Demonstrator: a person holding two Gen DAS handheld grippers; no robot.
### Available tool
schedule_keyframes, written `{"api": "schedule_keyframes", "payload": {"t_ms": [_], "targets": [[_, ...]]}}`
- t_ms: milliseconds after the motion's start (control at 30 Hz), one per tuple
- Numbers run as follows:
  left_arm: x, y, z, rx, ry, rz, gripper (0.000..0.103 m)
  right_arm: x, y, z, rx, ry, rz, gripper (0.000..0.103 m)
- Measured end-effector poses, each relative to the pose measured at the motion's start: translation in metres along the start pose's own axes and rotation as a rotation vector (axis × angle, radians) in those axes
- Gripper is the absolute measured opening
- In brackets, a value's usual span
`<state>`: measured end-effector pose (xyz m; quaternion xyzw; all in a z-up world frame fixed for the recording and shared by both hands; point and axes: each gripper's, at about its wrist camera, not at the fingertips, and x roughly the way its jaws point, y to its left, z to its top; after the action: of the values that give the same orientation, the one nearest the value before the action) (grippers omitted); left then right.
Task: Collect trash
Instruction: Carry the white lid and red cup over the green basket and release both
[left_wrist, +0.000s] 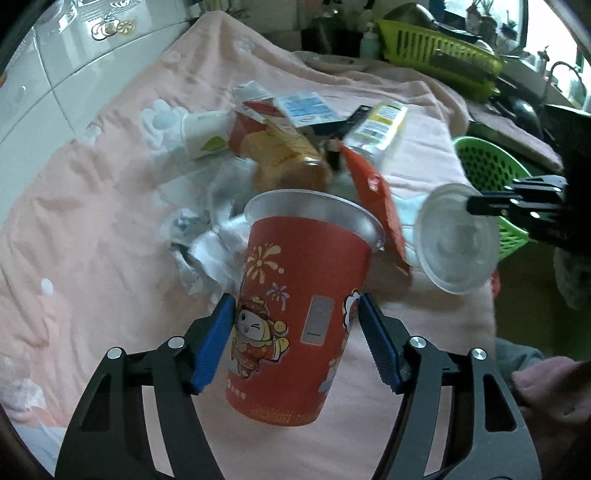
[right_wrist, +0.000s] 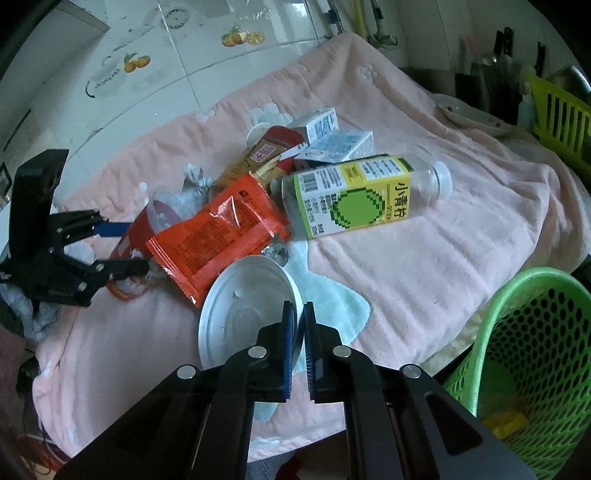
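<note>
left gripper (left_wrist: 297, 325): blue pads clamped on tall red printed plastic cup (left_wrist: 295, 314), cup lifted, tilted, open mouth away from camera
right gripper (right_wrist: 298, 325): pads pinched on rim of clear round plastic lid (right_wrist: 243, 306), held on edge above cloth
surface: pink fleece blanket (right_wrist: 424, 266) over counter
trash pile: mid-blanket; orange foil snack wrapper (right_wrist: 221, 236), clear bottle with yellow-green label (right_wrist: 354, 195), white-blue cartons (right_wrist: 332, 142), crumpled white tissue (left_wrist: 210, 254)
bin: green perforated plastic basket (right_wrist: 535, 354) just off blanket's right edge
</note>
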<state>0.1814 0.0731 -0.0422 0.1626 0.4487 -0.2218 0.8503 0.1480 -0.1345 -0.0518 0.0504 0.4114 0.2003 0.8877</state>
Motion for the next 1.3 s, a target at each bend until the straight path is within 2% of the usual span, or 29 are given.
{"api": "schedule_keyframes", "payload": {"t_ms": [267,333,467,633,800,867,1067,1300], "targets": [[0.005,-0.007,0.004,0.021,0.02,-0.018,0.07,-0.007,0.001,-0.004,0.0,-0.008,0.002,0.006],[0.006,-0.01,0.006,0.036,0.015,-0.016,0.076,-0.009,0.001,-0.004,0.0,-0.012,0.0,0.006],[0.013,-0.014,0.011,0.051,0.02,-0.017,0.077,-0.013,0.001,-0.004,-0.003,-0.018,-0.005,0.006],[0.02,-0.015,0.011,0.041,0.017,0.016,0.078,-0.018,0.0,-0.006,-0.002,-0.026,-0.014,0.006],[0.02,-0.021,0.009,0.026,-0.006,0.066,0.074,-0.026,-0.004,-0.008,0.003,-0.037,-0.023,0.006],[0.017,-0.028,0.006,0.044,-0.017,0.095,0.074,-0.03,-0.007,-0.009,0.004,-0.043,-0.028,0.006],[-0.012,-0.032,0.003,-0.014,-0.082,0.104,0.073,-0.049,-0.022,-0.009,0.02,-0.078,-0.058,0.006],[-0.056,-0.034,0.006,-0.07,-0.174,0.114,0.073,-0.071,-0.064,-0.017,0.079,-0.099,-0.156,0.006]]}}
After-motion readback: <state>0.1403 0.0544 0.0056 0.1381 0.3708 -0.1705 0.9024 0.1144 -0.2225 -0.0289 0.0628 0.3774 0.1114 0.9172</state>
